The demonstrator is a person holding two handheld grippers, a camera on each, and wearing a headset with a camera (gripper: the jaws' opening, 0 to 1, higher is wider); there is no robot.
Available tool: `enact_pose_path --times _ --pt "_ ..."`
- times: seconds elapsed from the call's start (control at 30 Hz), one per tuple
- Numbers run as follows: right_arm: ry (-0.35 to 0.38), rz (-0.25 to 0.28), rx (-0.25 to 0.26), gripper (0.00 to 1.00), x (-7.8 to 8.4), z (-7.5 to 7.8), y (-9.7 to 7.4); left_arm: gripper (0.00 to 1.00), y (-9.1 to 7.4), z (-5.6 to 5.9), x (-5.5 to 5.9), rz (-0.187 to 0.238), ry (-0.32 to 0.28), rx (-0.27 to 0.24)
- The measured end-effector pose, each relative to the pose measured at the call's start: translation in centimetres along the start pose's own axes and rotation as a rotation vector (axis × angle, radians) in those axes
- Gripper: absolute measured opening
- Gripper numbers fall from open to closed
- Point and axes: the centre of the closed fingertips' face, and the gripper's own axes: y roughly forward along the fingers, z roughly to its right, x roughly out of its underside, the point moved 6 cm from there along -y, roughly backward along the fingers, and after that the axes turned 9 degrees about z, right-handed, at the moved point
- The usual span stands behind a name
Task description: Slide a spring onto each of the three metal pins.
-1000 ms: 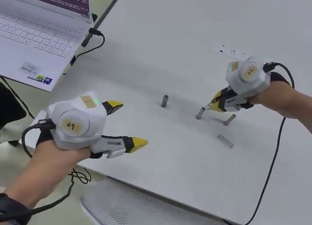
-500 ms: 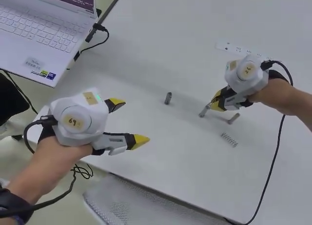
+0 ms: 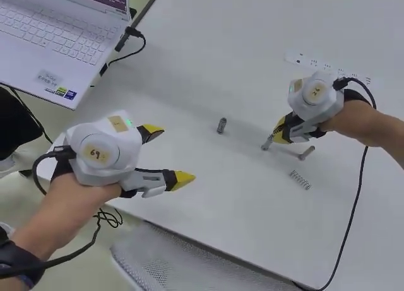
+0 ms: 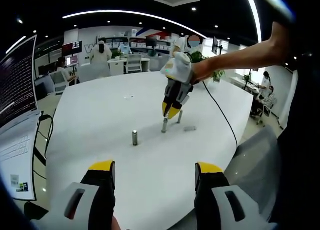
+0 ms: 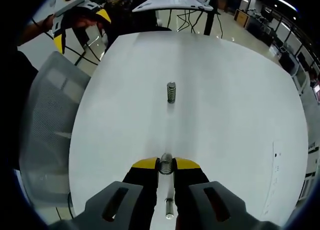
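One white tabletop (image 3: 240,45) is carrying all of it and taking up most of the head view. An open laptop (image 3: 57,32) is sitting at the upper left, with a black cable (image 3: 129,41) running off its right side. A mesh chair (image 3: 177,266) is showing along the bottom edge. All three are lying well apart from the work, so nothing is blocking it.

The left gripper (image 3: 167,153) is hovering at lower left with its jaws spread wide and nothing between them, well apart from the pins. The right gripper (image 3: 278,133), at right of centre, is clenching a held spring (image 5: 166,165) between its yellow tips. It is pressing that spring down at the top of a tilted pin (image 3: 267,143). How far the coil is onto the pin, cannot tell.

Progress judged: about a third done.
- The standing pin (image 3: 221,125) at frame centre is already wearing a coil, so it is counting as finished.
- The tilted pin is the one being loaded now.
- The lying pin (image 3: 306,153) is resting flat on the tabletop just right of the right gripper, bare.
- The loose spring (image 3: 300,179) is waiting near it, toward the lower right, not touching it.

The lying pin is probably needing standing up before that last spring goes on.
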Motion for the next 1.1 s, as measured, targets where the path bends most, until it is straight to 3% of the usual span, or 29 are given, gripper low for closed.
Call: enact_pose_path --times 1.1 --pt "-0.013 -0.057 -0.044 0.09 1.1 0.3 2.8 0.59 0.0 -0.2 0.1 -0.009 -0.014 -0.013"
